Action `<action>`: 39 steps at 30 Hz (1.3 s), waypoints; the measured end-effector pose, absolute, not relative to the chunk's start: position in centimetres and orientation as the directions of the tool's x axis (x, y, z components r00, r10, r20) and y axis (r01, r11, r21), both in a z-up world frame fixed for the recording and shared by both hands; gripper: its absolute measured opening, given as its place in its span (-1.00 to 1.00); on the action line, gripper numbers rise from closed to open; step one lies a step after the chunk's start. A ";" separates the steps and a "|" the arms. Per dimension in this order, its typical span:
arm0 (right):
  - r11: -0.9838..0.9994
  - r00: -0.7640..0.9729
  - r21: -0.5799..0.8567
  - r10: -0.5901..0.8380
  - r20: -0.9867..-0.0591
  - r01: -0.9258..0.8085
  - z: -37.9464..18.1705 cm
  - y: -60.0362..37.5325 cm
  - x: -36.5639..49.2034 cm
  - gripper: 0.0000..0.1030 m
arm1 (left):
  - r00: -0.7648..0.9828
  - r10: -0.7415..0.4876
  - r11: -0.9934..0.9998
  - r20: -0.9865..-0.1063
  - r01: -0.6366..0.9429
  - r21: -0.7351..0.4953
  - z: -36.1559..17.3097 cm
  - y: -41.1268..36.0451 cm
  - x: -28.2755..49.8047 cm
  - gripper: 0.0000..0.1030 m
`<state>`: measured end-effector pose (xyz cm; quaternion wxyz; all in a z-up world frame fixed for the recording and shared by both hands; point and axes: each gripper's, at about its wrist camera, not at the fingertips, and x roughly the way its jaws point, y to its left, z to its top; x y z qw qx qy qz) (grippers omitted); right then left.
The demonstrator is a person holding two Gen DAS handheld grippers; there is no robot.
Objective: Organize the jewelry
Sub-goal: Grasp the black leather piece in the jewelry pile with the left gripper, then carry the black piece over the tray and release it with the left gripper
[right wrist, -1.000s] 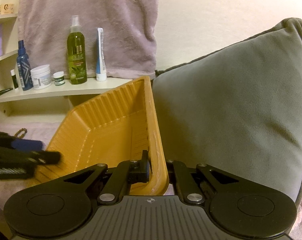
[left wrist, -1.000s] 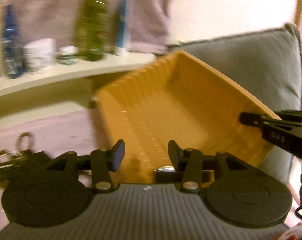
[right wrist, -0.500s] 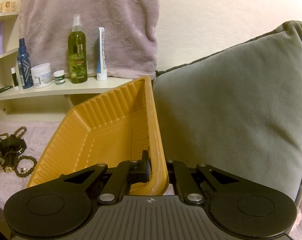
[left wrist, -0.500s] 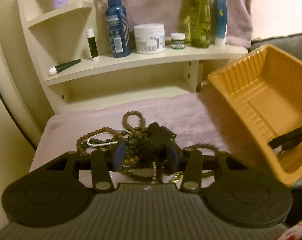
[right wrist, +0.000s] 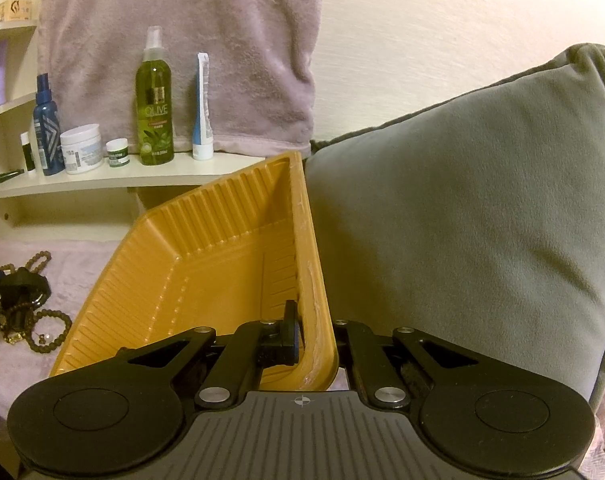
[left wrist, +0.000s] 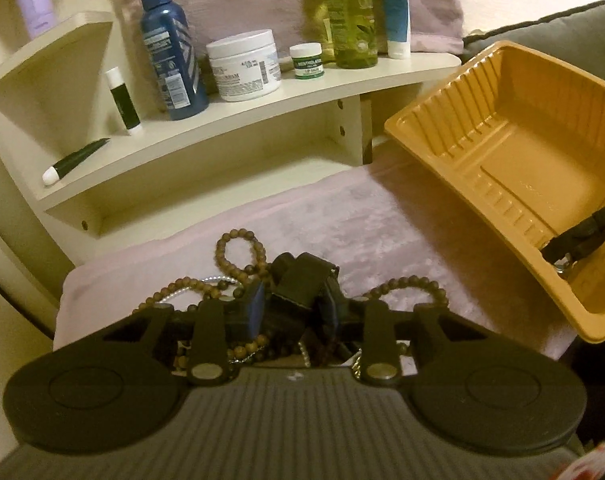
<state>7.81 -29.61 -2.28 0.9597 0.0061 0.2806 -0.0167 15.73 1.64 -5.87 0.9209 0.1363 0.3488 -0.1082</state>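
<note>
A tangle of jewelry lies on the pink cloth: brown bead necklaces (left wrist: 238,240), a pearl strand (left wrist: 194,288) and a black chunky bracelet (left wrist: 302,280). My left gripper (left wrist: 292,308) sits low over the pile. Its jaws are closing with the black bracelet between them, and the pads meet the bracelet's sides. My right gripper (right wrist: 314,340) is shut on the rim of an orange ribbed tray (right wrist: 222,240) and holds it tilted toward the pile. One of its fingers (left wrist: 582,236) shows inside the tray (left wrist: 482,120). The tray holds nothing. The pile (right wrist: 50,340) also shows at the left edge of the right wrist view.
A cream shelf (left wrist: 262,108) behind the cloth carries a blue bottle (left wrist: 170,48), a white jar (left wrist: 244,66), a small green jar and a green spray bottle (right wrist: 154,104). A grey cushion (right wrist: 462,220) stands right of the tray. A towel hangs on the wall.
My left gripper swung from the tray over to the jewelry pile, sank toward it, and its jaws narrowed around the black bracelet. The right gripper and tray stayed still.
</note>
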 end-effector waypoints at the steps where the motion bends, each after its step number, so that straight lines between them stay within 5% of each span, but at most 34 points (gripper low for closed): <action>1: 0.999 0.842 0.003 -0.028 -0.538 0.035 -2.3 -29.6 7.8 -0.92 | 0.730 -0.107 0.940 -0.675 0.296 0.171 -5.8 1.7 15.8 -0.47; 28: 0.999 0.848 0.003 -0.027 -0.529 0.033 -2.2 -29.5 7.6 -0.92 | 0.802 -0.158 0.955 -0.577 0.273 0.118 -1.2 2.6 18.1 -0.61; 39: 0.999 0.849 0.004 -0.026 -0.528 0.033 -2.1 -29.5 7.6 -0.91 | 0.783 -0.308 0.926 -0.540 0.378 0.020 1.3 -0.9 17.8 -0.61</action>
